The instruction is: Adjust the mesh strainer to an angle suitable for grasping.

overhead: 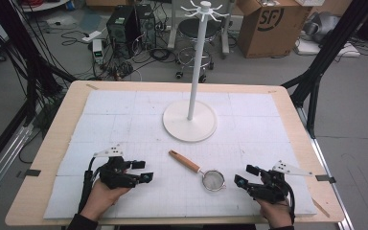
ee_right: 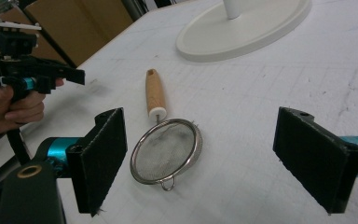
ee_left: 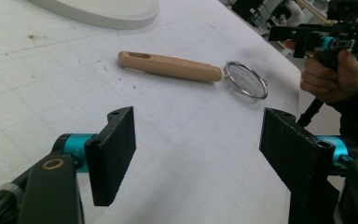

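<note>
Your right gripper [overhead: 240,181], jaws wide, sits nearest the small wire-mesh strainer with wooden handle [overhead: 206,176]: bowl just ahead, handle running away toward your left gripper [overhead: 146,177], also wide

Small strainer [overhead: 202,173], lying flat on white gridded mat on tabletop, near front edge, just in front of white stand base. Wooden handle [overhead: 184,161]: light tan, rounded, slot hole at far end, white collar where it meets metal; points away toward back-left. Round steel rim with fine mesh bowl [overhead: 213,180] at near-right end, open side up, small wire loop hook on rim opposite handle. Lies diagonal, untouched, between two tongs, closer to right one. In right gripper view mesh bowl [ee_right: 167,150] sits between open jaws, handle [ee_right: 155,94] beyond.
</note>
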Demonstrator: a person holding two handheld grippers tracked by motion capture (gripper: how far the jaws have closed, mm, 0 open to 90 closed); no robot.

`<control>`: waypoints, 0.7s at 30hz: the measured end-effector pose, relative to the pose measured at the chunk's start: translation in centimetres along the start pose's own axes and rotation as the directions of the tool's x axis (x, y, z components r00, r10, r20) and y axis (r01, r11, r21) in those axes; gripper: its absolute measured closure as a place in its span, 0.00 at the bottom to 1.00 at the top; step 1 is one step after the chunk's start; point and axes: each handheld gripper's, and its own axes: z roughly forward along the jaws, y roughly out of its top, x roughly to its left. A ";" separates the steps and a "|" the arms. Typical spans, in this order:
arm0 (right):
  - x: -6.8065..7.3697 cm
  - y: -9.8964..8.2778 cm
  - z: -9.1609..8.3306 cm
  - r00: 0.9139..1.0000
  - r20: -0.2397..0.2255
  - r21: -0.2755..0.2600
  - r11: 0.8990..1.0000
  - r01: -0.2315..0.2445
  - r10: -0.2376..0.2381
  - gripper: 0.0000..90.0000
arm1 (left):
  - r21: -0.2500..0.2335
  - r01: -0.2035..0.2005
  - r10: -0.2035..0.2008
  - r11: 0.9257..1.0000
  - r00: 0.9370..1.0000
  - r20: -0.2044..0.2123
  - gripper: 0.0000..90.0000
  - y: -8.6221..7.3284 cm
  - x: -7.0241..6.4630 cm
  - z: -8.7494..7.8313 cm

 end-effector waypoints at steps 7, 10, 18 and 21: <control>0.2 0.0 0.2 1.000 -0.005 0.004 1.000 0.006 -0.006 0.18 | -0.027 0.004 -0.005 1.000 1.000 -0.011 0.31 -0.7 0.0 -1.6; 0.2 0.0 0.3 1.000 -0.004 0.006 1.000 0.008 -0.008 0.18 | -0.046 0.012 -0.013 0.999 1.000 -0.020 0.31 -0.8 0.1 -2.0; 0.2 0.1 0.7 1.000 -0.011 0.013 1.000 0.012 -0.012 0.18 | -0.038 0.010 -0.012 0.999 0.999 -0.036 0.32 -0.9 0.2 -2.3; 0.4 0.2 0.8 1.000 -0.020 0.016 1.000 0.020 -0.019 0.18 | -0.046 0.012 -0.014 0.999 0.999 -0.036 0.32 -0.9 0.3 -2.5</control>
